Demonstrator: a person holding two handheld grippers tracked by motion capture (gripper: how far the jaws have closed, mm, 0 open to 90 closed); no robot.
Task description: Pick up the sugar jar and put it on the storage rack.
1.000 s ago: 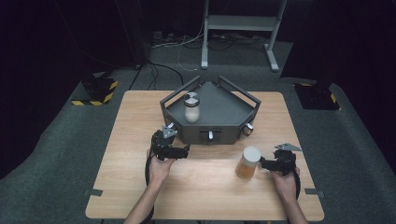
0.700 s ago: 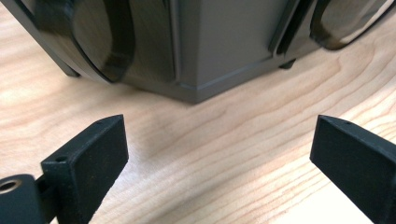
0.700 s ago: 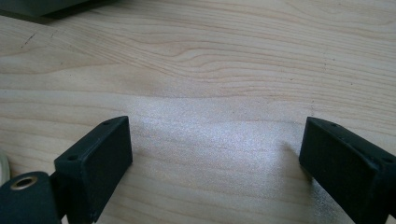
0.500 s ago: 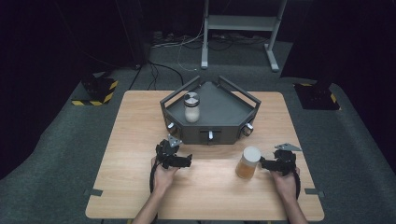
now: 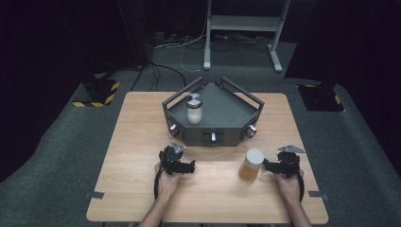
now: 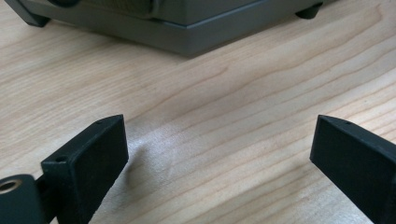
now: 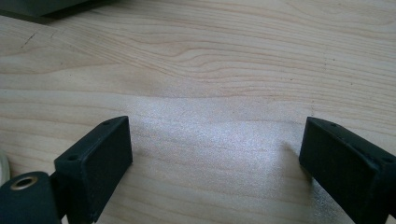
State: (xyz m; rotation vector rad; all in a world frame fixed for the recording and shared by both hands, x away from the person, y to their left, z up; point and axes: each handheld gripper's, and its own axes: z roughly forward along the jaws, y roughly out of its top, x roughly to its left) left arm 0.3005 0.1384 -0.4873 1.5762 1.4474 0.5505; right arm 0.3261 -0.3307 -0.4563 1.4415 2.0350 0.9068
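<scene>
Amber jar [image 5: 251, 165] with a white lid stands upright on the wooden table [image 5: 142, 142], just beside our right gripper [image 5: 269, 165], whose jaws are spread with nothing between them; our left gripper [image 5: 189, 166] rests near the grey tray [image 5: 236, 109], jaws likewise spread, holding nothing; a second jar [image 5: 194, 109] stands in that tray.

**Table layout, tray at the far side**

Tray [image 5: 222, 111] sits on the table [image 5: 132, 142], far middle. One jar [image 5: 194, 109] stands inside it, left part. A second jar [image 5: 251, 164] stands on the table before the tray, toward the right. Left gripper [image 5: 189, 166] near left of that jar; right gripper [image 5: 268, 165] just beside it on the right.
</scene>
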